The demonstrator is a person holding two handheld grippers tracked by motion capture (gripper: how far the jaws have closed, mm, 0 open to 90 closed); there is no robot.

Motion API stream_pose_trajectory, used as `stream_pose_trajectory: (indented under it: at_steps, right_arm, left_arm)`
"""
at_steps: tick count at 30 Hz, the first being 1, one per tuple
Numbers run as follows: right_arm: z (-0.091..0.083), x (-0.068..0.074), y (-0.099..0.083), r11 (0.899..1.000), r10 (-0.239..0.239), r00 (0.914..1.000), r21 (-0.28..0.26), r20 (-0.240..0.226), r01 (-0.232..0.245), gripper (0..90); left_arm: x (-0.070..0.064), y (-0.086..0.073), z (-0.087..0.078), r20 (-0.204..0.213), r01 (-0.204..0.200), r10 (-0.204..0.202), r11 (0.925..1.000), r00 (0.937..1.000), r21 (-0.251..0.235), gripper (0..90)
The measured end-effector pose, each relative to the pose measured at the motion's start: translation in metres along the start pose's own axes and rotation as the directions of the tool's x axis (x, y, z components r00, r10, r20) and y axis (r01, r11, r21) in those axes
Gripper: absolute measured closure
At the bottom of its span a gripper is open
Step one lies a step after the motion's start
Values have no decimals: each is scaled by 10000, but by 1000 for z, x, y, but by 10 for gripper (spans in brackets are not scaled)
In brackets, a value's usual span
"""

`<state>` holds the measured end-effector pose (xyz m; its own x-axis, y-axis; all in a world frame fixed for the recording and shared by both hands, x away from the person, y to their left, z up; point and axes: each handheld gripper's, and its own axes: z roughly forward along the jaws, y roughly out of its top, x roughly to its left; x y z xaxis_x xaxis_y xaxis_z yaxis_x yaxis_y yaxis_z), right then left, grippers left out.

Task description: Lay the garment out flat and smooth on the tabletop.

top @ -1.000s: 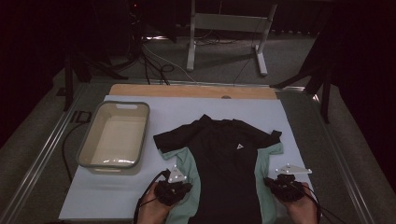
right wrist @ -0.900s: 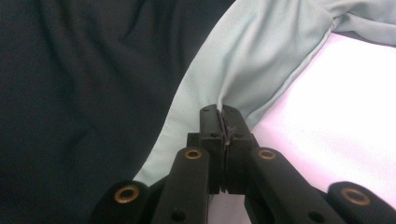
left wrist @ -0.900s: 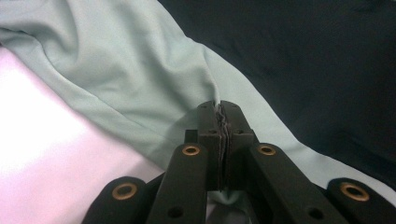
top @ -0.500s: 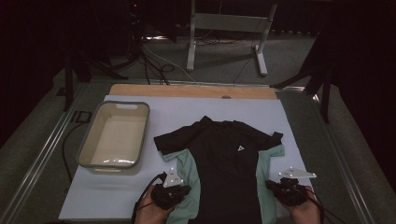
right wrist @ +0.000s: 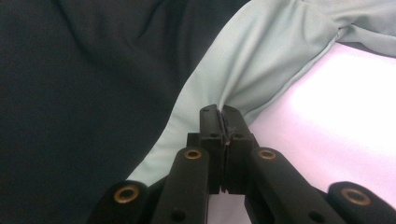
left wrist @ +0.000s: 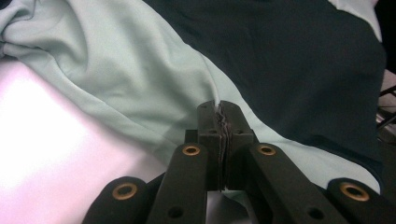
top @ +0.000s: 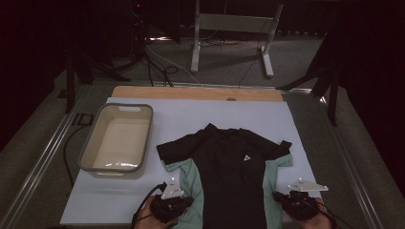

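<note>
Shirt (top: 234,176) lies flat on worktop (top: 200,114), centre-right; tub (top: 117,138) just left of it; left gripper (top: 171,206) and right gripper (top: 300,205) at shirt's near corners.

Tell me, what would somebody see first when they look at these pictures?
First, the black short-sleeved shirt with pale green side panels, spread flat in the middle of the white table cover. Next, the two black tools at its near corners: the left tool and the right tool each pinch the green cloth. To the shirt's left sits a beige plastic tub.
</note>
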<state>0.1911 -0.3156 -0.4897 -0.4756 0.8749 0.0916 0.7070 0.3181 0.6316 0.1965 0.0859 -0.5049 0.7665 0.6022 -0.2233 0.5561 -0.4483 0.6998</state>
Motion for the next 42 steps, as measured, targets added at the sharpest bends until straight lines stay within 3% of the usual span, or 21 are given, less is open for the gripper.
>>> stream_pose_trajectory:
  at_steps: [5, 8, 11, 14, 15, 17, 20, 29, 31, 34, 38, 39, 42]
  right_arm:
    - [-3, 3, -4, 10000, -57, 10000, 15, -28, 57, 890]
    - [-4, 5, -5, 9999, -141, 9999, 43, -63, 141, 890]
    - [-5, 6, -6, 9998, -176, 9998, 61, -90, 176, 880]
    - [-5, 2, -2, 9997, -228, 9996, -105, -136, 226, 712]
    - [-7, -2, 3, 9992, -126, 9999, -372, -62, 123, 600]
    - [-8, -4, 6, 9989, -82, 10000, -454, -28, 81, 547]
    - [-9, -13, 15, 9978, 57, 9997, -664, 226, -42, 473]
    - [6, -47, 43, 9947, 688, 9920, -838, 1058, -601, 348]
    - [8, -51, 46, 9942, 761, 9908, -841, 1121, -669, 341]
    - [16, -65, 57, 9913, 1080, 9819, -919, 1554, -945, 320]
    - [21, -78, 66, 9874, 1434, 9731, -930, 1802, -1283, 315]
    - [27, -87, 71, 9858, 1613, 9666, -780, 1991, -1484, 315]
    - [32, -93, 73, 9853, 1693, 9644, -563, 2031, -1611, 333]
  left_arm:
    - [-3, -4, -2, 180, 110, -108, 9999, 9998, -117, 888]
    - [-6, -3, -3, 360, -140, 146, 9997, 9992, -185, 888]
    - [-4, -3, -3, 407, -98, 113, 9993, 9991, -363, 871]
    - [1, 0, -4, 321, 70, -42, 9962, 9995, -869, 719]
    - [3, 1, -5, 257, 114, -88, 9946, 9996, -1029, 623]
    - [7, 4, -6, 187, 191, -168, 9913, 9997, -1304, 598]
    - [13, 8, -7, -8, 280, -286, 9849, 9996, -1709, 532]
    - [21, 13, -5, -519, 493, -605, 9796, 9968, -1948, 326]
    - [21, 14, -4, -643, 486, -623, 9793, 9960, -1962, 311]
    - [22, 15, -4, -712, 541, -695, 9785, 9950, -1992, 275]
    - [23, 14, -4, -717, 531, -686, 9786, 9951, -1987, 275]
    - [23, 14, -4, -742, 527, -687, 9785, 9949, -1992, 275]
    - [23, 13, -4, -743, 534, -694, 9785, 9948, -1992, 275]
